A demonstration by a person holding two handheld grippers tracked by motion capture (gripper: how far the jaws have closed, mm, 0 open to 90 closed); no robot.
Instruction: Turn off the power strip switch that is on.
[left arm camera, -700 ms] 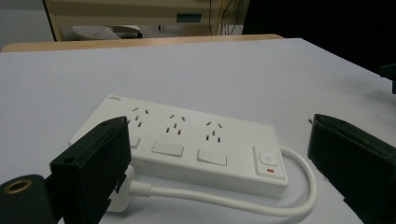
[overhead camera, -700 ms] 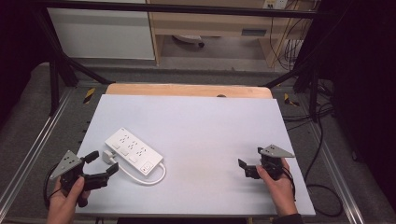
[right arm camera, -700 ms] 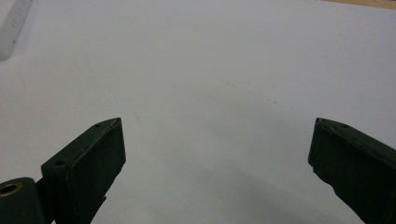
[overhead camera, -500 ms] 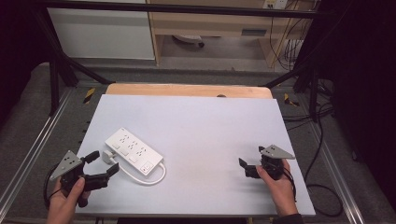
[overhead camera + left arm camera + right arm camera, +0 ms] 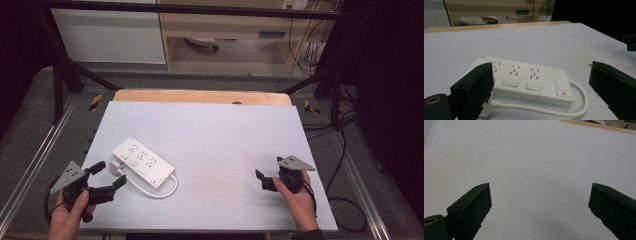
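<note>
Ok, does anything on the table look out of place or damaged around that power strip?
Nothing stands out. The white power strip lies flat and intact, set diagonally on the table, its cable looped beside it. The left gripper is open just short of it.

Table (image 5: 210, 135): white top; a bare wooden strip (image 5: 200, 96) along the edge far from me.

On it, one item: power strip (image 5: 144, 162), white, flat, sockets up, just ahead of my left gripper (image 5: 107, 179), near the table's left front part. Three socket groups in a row, each with a switch below; a main switch with a red mark at the end nearer my right gripper (image 5: 263, 179).

Its cord (image 5: 159, 191), white, leaves that end, loops back along the near side, and ends at the plug (image 5: 117, 168), which lies flat just beside my left gripper.
</note>
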